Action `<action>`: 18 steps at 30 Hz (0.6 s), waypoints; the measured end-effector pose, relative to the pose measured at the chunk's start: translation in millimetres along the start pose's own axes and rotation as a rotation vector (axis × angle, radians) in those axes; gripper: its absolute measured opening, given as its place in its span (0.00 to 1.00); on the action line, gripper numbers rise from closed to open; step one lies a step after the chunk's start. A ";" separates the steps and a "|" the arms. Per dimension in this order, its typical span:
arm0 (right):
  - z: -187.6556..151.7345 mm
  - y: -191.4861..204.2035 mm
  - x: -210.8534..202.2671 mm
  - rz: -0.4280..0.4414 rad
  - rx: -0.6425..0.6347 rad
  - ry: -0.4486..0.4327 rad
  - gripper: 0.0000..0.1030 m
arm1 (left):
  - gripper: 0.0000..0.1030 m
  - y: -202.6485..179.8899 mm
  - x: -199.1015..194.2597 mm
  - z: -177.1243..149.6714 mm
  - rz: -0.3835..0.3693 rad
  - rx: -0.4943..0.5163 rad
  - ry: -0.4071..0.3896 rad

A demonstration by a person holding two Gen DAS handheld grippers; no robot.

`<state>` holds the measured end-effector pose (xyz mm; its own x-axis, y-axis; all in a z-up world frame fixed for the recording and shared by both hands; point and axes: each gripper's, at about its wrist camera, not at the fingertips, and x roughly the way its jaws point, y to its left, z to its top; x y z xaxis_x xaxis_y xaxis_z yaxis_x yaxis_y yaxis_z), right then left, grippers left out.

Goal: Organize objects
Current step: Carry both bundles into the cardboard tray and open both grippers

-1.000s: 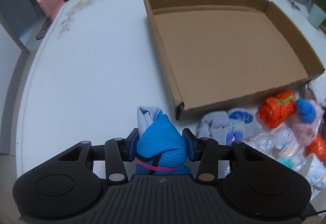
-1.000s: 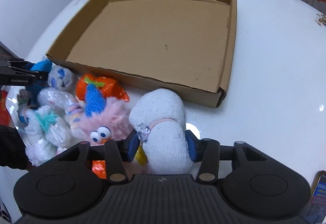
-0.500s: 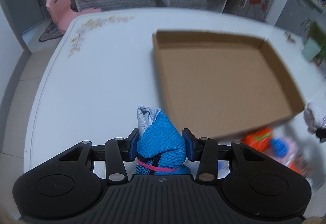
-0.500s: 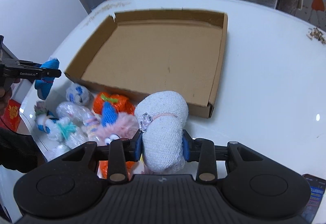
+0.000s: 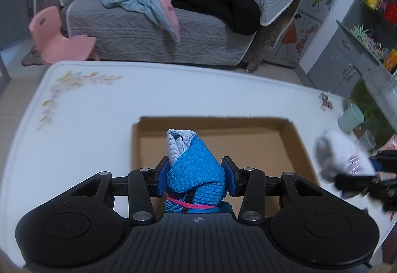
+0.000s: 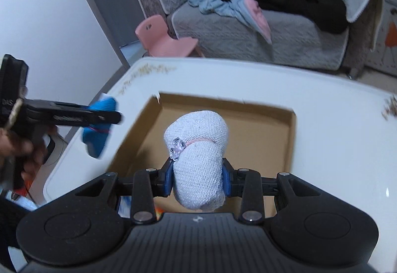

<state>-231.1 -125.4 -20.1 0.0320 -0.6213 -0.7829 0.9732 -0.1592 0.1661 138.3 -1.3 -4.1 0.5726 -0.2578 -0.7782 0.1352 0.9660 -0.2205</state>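
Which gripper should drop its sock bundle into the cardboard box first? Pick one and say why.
Right, marginally. The right gripper holds its white bundle squarely over the box floor. The left gripper holds the blue bundle nearer the box's left wall.

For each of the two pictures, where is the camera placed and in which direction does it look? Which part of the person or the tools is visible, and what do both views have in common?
Left wrist view: sits on the left gripper, looks down along its fingers at the blue sock bundle and cardboard tray; the right gripper shows at right.
Right wrist view: sits on the right gripper, looks at the white sock bundle over the tray; the left gripper and a hand show at left.
Shared: tray, white table, grey sofa, pink chair, both bundles.
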 end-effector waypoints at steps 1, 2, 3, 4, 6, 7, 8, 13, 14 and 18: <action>7.9 3.5 9.2 -0.004 -0.011 0.003 0.33 | 0.50 -3.7 7.7 4.0 -0.003 0.015 -0.010; 13.3 5.3 17.3 -0.009 -0.017 0.004 0.33 | 0.50 -7.3 15.8 6.7 -0.002 0.034 -0.017; 17.1 6.0 26.0 -0.014 -0.016 0.007 0.33 | 0.50 -9.3 24.0 8.2 -0.006 0.048 -0.017; 21.9 5.3 36.7 -0.020 -0.012 0.011 0.33 | 0.50 -9.3 33.0 9.0 -0.005 0.054 -0.014; 28.4 1.0 54.4 -0.029 0.003 0.022 0.33 | 0.50 -6.0 51.1 10.0 0.014 0.058 -0.005; 31.6 -2.1 65.2 -0.033 0.011 0.029 0.33 | 0.50 -3.4 60.0 9.8 0.023 0.063 0.000; 33.4 -4.9 74.3 -0.036 0.020 0.036 0.33 | 0.50 -0.9 66.8 8.8 0.035 0.066 0.002; 44.9 -13.7 123.4 -0.054 0.060 0.086 0.33 | 0.50 8.8 93.8 2.7 0.076 0.091 0.022; 46.7 -13.8 129.6 -0.055 0.063 0.093 0.33 | 0.50 10.9 97.1 1.4 0.081 0.088 0.025; 54.4 -10.2 142.0 -0.054 0.069 0.110 0.33 | 0.50 13.1 106.7 -4.4 0.116 0.106 0.039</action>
<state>-248.8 -253.7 -100.4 0.0087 -0.5235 -0.8520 0.9564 -0.2444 0.1599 197.6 -16.3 -92.6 0.5580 -0.1435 -0.8173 0.1558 0.9855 -0.0667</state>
